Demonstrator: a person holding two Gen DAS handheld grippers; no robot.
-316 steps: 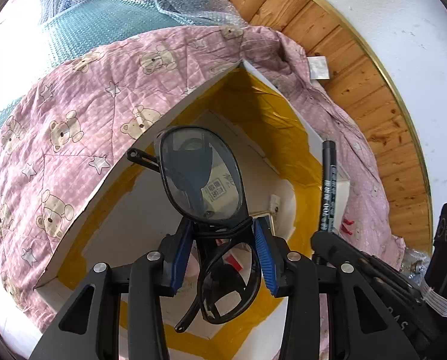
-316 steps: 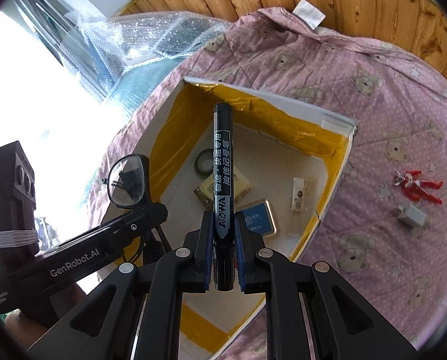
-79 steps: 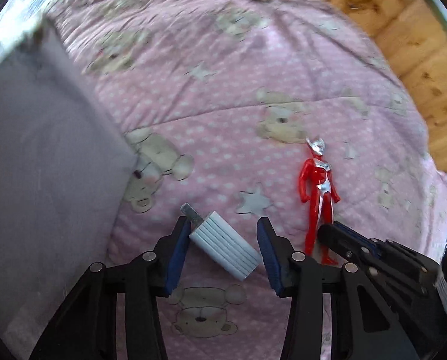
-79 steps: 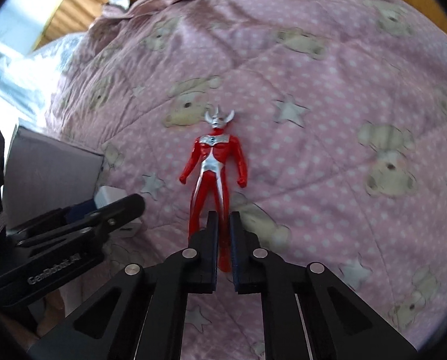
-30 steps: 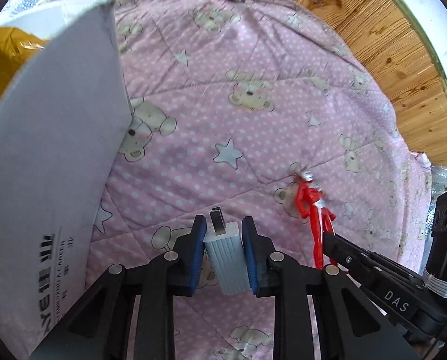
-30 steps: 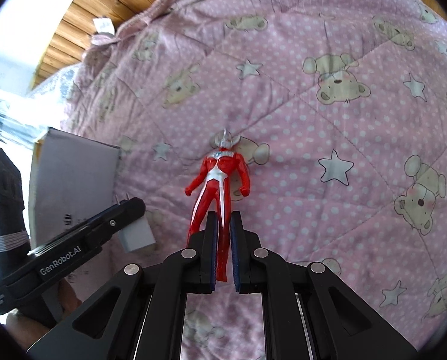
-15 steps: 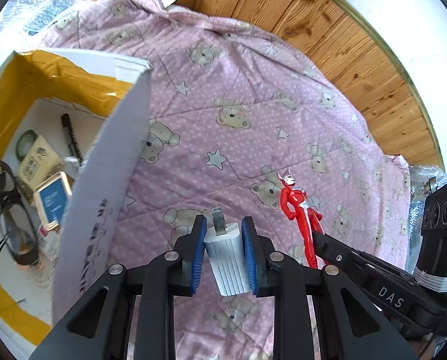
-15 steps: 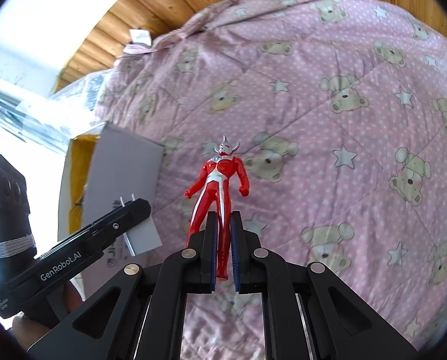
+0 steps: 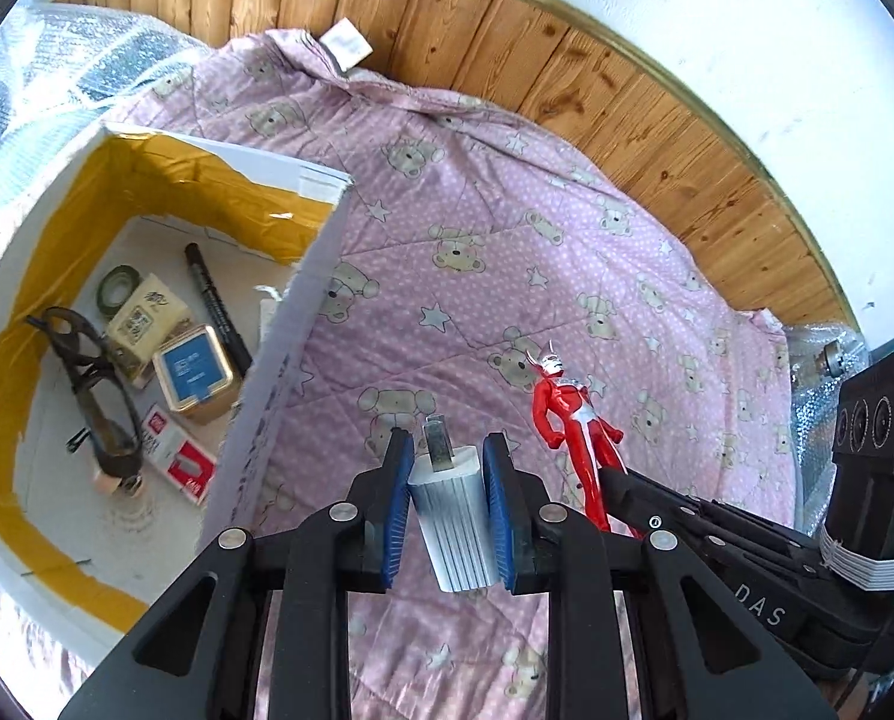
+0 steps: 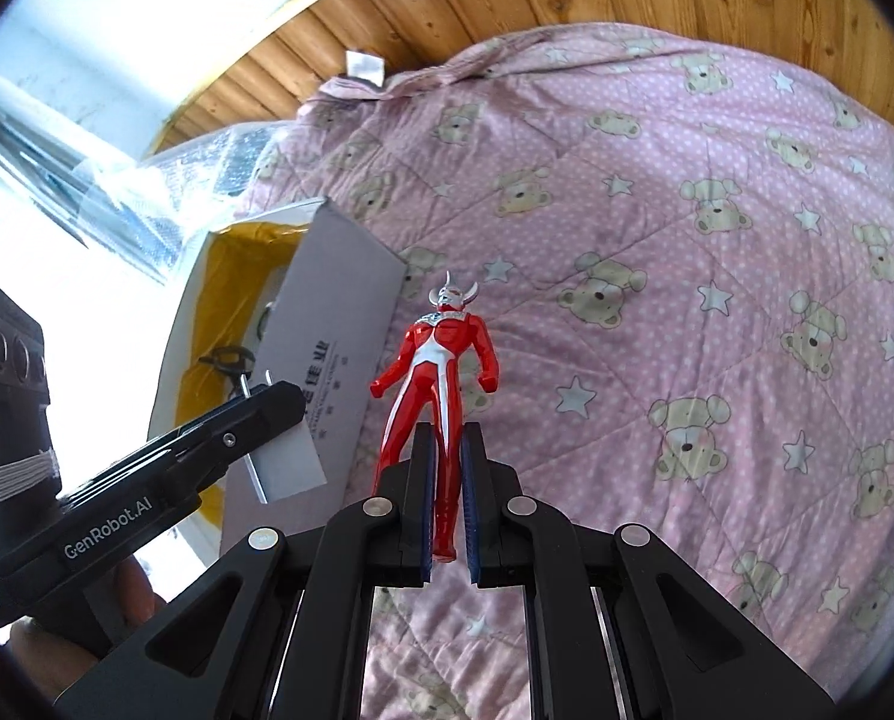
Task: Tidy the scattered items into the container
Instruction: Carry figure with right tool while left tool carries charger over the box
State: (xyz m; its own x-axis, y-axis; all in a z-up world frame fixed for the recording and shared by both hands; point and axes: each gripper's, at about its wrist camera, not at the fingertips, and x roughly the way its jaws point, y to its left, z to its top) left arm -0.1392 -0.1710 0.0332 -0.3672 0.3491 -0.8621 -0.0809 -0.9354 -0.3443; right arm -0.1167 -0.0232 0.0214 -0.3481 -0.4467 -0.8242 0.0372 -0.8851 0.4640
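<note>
My left gripper (image 9: 444, 453) is shut on a white ribbed charger plug (image 9: 456, 525), prongs pointing forward, held in the air above the pink quilt. My right gripper (image 10: 445, 444) is shut on the legs of a red and silver toy figure (image 10: 438, 372), which stands upright between the pads; the figure (image 9: 573, 426) also shows in the left wrist view. The open cardboard box (image 9: 321, 252) with yellow tape lining lies to the left. Inside it are glasses (image 9: 90, 396), a black marker (image 9: 216, 309), a blue tin (image 9: 192, 369) and a tape roll (image 9: 114, 288).
A pink bear-print quilt (image 9: 537, 252) covers the surface. Wooden boards (image 9: 627, 96) and a white wall run behind it. Bubble wrap (image 9: 57, 72) lies at the far left, beyond the box. A person's hand (image 10: 123, 594) holds the left gripper handle.
Both grippers have risen from the quilt with their items, the charger and the figure. The view has swung left, so the box interior now shows more fully.
</note>
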